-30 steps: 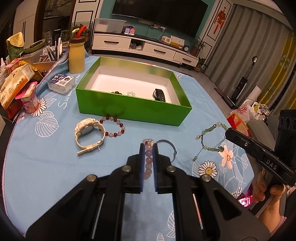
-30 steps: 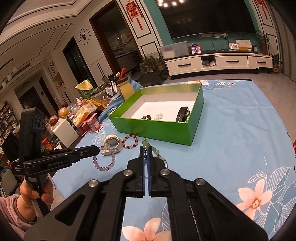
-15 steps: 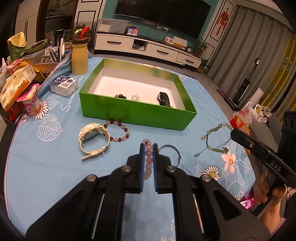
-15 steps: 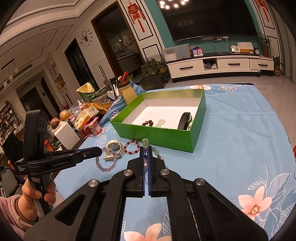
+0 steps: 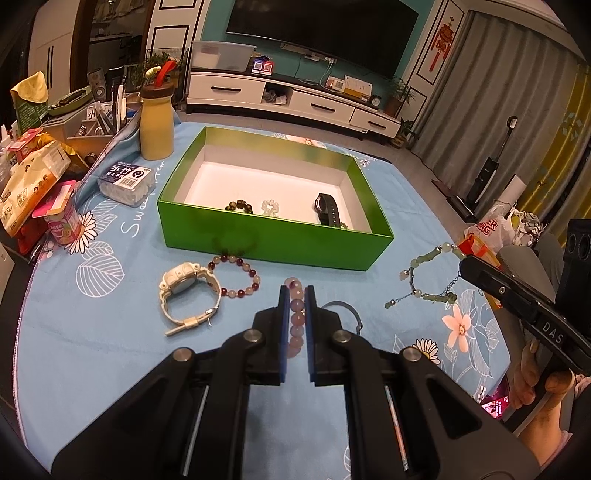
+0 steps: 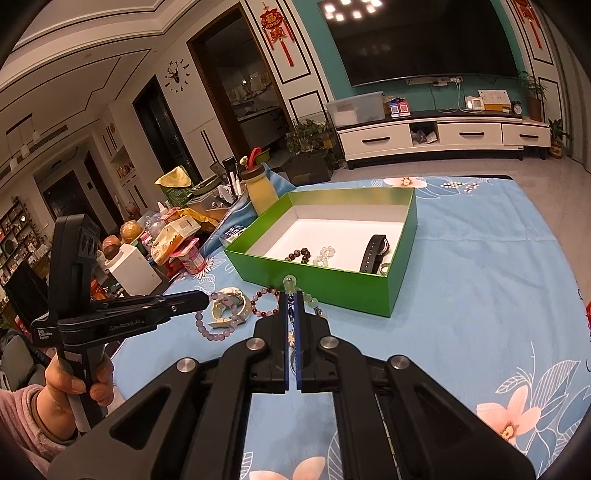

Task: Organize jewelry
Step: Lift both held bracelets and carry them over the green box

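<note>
Domestic living room: wall-mounted television [image 5: 317,33] above a white media cabinet [image 5: 291,101] straight ahead of the hand-held gripper, grey curtains [image 5: 491,103] to its right (red knot ornament beside), snack clutter left.

Both wrist views look down along their fingers, perhaps sharing the green box [image 5: 258,240] [image 6: 325,288]

A soft, matt blue cloth with printed flowers [image 5: 110,350] is spread over the table. The green rectangular cardboard box [image 5: 273,240] is finished in a slight sheen outside and lined with plain white inside. Smooth, translucent pink stone-like beads of a bracelet [image 5: 296,317] are seen between matt black plastic fingers [image 5: 282,325] faced with blue pads. A cream plastic watch [image 5: 186,291] with a dull surface is laid beside glossy red and pale beads [image 5: 236,275].
</note>
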### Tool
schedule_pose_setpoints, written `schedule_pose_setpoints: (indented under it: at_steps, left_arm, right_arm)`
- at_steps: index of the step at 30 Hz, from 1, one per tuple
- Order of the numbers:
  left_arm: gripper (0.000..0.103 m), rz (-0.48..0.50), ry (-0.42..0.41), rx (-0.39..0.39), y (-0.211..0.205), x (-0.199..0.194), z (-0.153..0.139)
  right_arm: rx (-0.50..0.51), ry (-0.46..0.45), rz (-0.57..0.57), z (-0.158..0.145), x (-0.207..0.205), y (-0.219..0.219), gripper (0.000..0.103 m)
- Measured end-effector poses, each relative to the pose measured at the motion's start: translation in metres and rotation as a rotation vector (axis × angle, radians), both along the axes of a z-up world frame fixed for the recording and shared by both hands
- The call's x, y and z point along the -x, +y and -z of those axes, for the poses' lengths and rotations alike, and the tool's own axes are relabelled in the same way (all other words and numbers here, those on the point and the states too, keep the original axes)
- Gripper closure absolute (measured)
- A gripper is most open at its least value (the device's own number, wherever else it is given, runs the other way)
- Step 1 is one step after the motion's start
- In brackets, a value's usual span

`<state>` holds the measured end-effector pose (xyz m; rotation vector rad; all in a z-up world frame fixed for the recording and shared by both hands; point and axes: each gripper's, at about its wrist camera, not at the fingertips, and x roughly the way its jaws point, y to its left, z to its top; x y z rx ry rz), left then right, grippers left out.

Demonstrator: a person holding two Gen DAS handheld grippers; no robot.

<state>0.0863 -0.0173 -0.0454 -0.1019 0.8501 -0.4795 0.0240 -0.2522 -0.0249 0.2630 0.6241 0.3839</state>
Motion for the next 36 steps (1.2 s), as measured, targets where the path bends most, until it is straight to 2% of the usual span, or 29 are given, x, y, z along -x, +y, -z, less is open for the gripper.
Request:
schedule_pose_setpoints:
  at_steps: [20, 36]
  left_arm:
    - [0.095, -0.007, -0.015, -0.006, -0.002, -0.025, -0.008]
    - [0.095, 0.013, -0.032, 0.017, -0.015, -0.076, -0.028]
  right_arm:
    - [-0.005, 0.000, -0.005, 0.001, -0.014, 0.005, 0.101]
    - [-0.022, -0.044, -0.013, -0.010, -0.057, 0.003, 0.101]
